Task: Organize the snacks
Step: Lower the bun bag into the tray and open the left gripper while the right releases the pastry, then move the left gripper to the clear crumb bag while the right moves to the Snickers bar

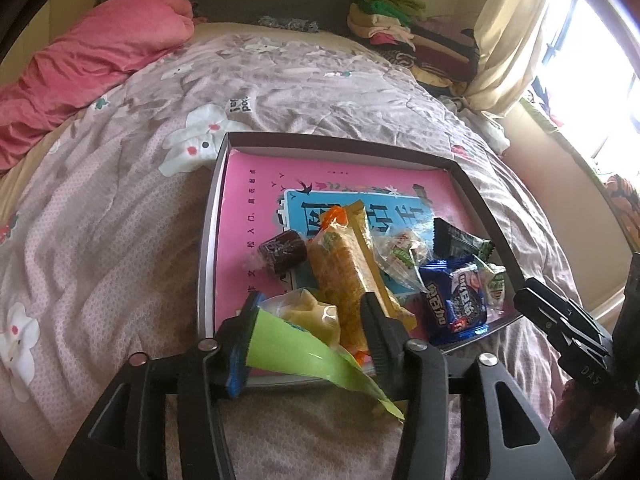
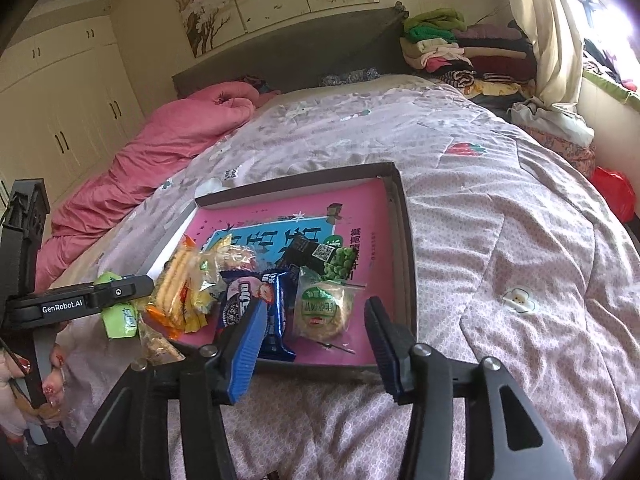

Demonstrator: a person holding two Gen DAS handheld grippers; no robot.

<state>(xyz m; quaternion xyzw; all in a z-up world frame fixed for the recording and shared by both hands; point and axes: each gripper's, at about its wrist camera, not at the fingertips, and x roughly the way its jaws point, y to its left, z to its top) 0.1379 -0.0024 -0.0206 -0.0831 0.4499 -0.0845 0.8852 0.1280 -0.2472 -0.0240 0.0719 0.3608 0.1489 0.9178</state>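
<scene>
A shallow box (image 1: pixel 208 240) with a pink printed bottom lies on the bed and holds several snacks: a long cracker pack (image 1: pixel 344 264), a dark brown candy (image 1: pixel 282 254), a blue biscuit pack (image 1: pixel 456 300), a black pea pack (image 1: pixel 460 240). My left gripper (image 1: pixel 310 320) is shut on a green-and-clear snack packet (image 1: pixel 304 344) over the box's near edge. In the right wrist view, my right gripper (image 2: pixel 316 320) is open above the box's (image 2: pixel 404 216) near edge, with the blue biscuit pack (image 2: pixel 256 300) and a round cake in clear wrap (image 2: pixel 324 310) just ahead of its fingers.
The bed has a lilac patterned quilt (image 1: pixel 100 240). A pink duvet (image 1: pixel 80 68) lies at the far left. Folded clothes (image 2: pixel 460 48) are stacked by the headboard. A curtain and bright window (image 2: pixel 568 40) are on the right, wardrobes (image 2: pixel 60 100) on the left.
</scene>
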